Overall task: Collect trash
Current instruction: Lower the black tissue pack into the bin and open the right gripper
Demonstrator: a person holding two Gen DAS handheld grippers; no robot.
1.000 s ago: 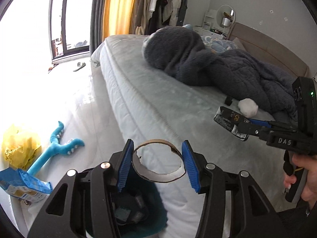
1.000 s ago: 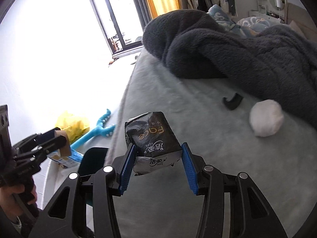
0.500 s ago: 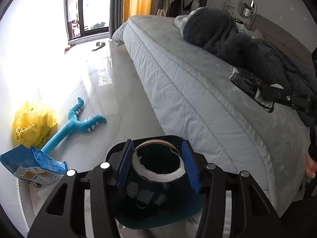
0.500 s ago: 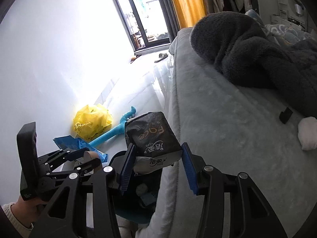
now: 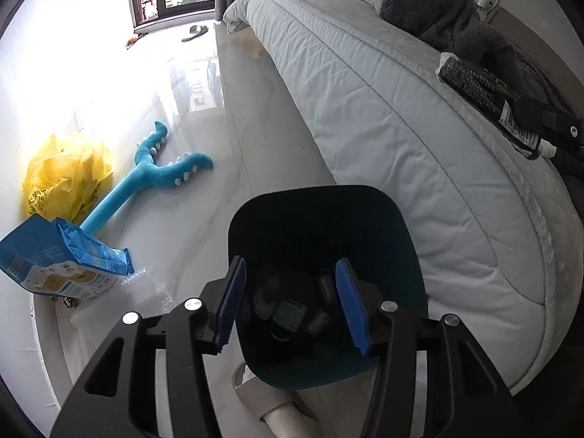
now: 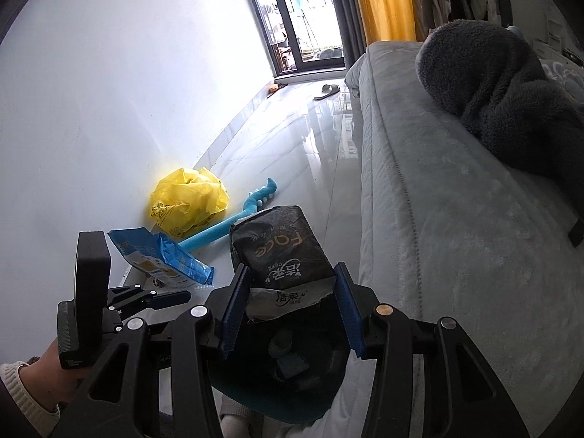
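A dark teal trash bin [image 5: 321, 219] stands on the floor beside the bed and holds several pieces of trash. My left gripper [image 5: 290, 304] is open and empty right above the bin's mouth. My right gripper [image 6: 290, 306] is shut on a black tissue pack [image 6: 281, 252] and holds it over the bin [image 6: 288, 394]. The pack also shows in the left wrist view [image 5: 478, 87] at the right, above the bed edge. The left gripper shows in the right wrist view [image 6: 160, 297] at lower left.
A bed [image 5: 383, 84] with a dark fleece blanket [image 5: 445, 18] runs along the right. On the floor at left lie a yellow plastic bag [image 5: 62, 175], a blue toy [image 5: 153, 175], a blue packet [image 5: 54, 266] and bubble wrap [image 5: 142, 292]. A slipper [image 5: 195, 31] lies near the window.
The cardboard ring has left my left gripper, which now stands open over the bin. My right gripper has carried the tissue pack from over the bed to above the bin.
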